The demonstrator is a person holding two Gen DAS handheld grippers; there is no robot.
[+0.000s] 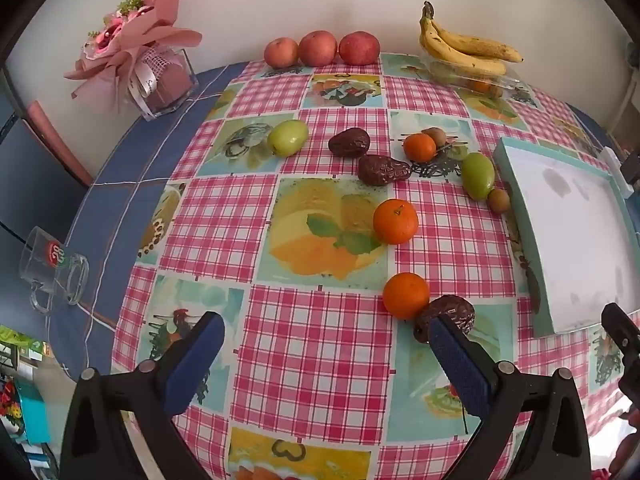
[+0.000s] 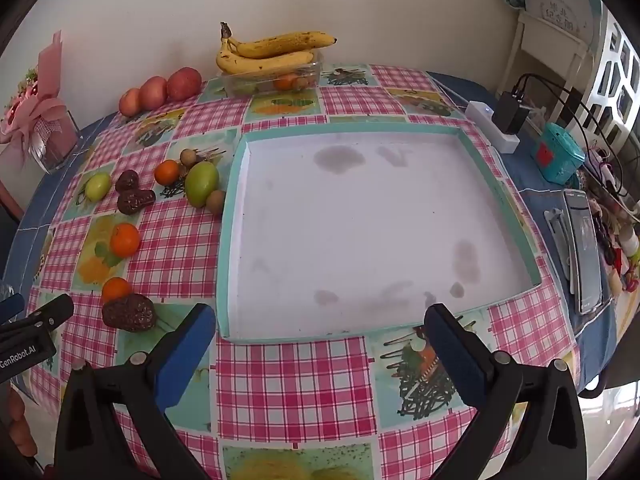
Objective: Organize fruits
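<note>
Loose fruit lies on the checked tablecloth: three oranges, the nearest touching a dark wrinkled fruit, two more dark fruits, two green fruits and two small brown ones. A shallow teal-rimmed white tray sits empty to their right. My left gripper hovers open over the cloth, its right finger just in front of the nearest dark fruit. My right gripper is open at the tray's near edge, holding nothing.
Three red apples line the back wall beside bananas on a clear plastic box. A wrapped bouquet in a glass vase and a glass mug stand at the left. A charger, teal box and phone crowd the right edge.
</note>
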